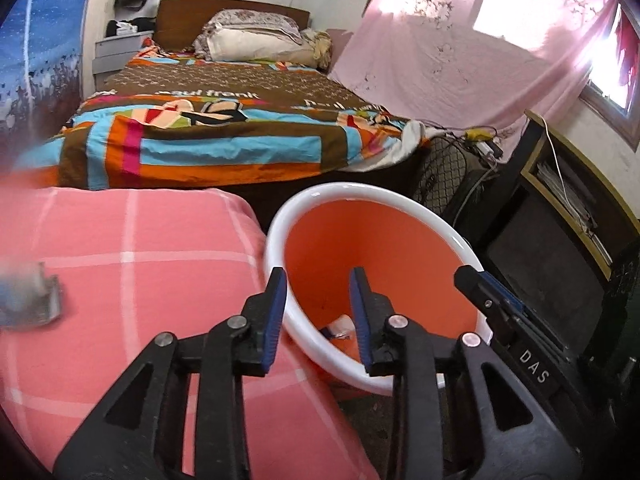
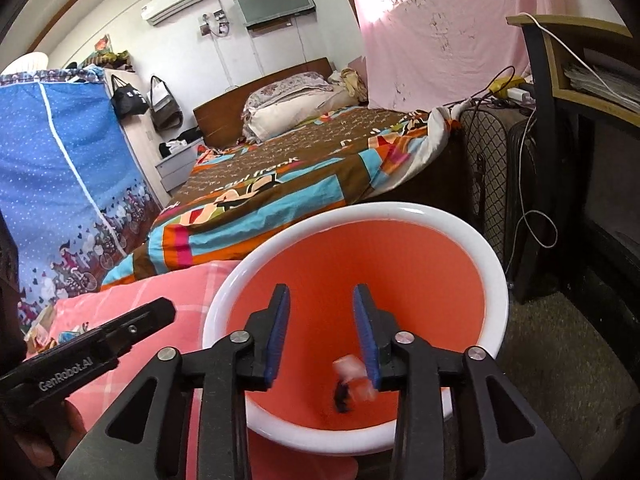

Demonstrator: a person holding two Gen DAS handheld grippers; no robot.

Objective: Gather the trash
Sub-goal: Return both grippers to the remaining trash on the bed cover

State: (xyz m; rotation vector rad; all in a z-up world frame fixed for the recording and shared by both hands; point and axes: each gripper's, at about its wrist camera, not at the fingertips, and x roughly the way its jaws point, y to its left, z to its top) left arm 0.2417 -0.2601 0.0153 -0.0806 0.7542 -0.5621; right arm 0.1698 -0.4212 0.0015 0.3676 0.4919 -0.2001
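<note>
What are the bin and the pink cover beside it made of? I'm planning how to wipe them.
Bin: apparently moulded plastic, glossy, with highlights on its white rim and a smooth orange inside. Pink cover: woven cloth, matt, checked with pale lines, softly rounded at the edge.

Bed with patchwork quilt (image 2: 280, 184), pillows (image 2: 288, 104), pink checked cushion (image 1: 132, 264), blue fabric wardrobe (image 2: 60, 180), pink curtain (image 1: 460, 48)

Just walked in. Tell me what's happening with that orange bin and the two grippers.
A person is collecting trash with a handheld gripper in each hand. The right gripper is open above the mouth of the orange bin, and a small blurred pink scrap shows inside the bin just beyond its fingers. The left gripper is also open and empty, over the bin's rim beside the pink checked bedding. Some trash already lies at the bottom. A blurred item sits on the bedding to the left.
</note>
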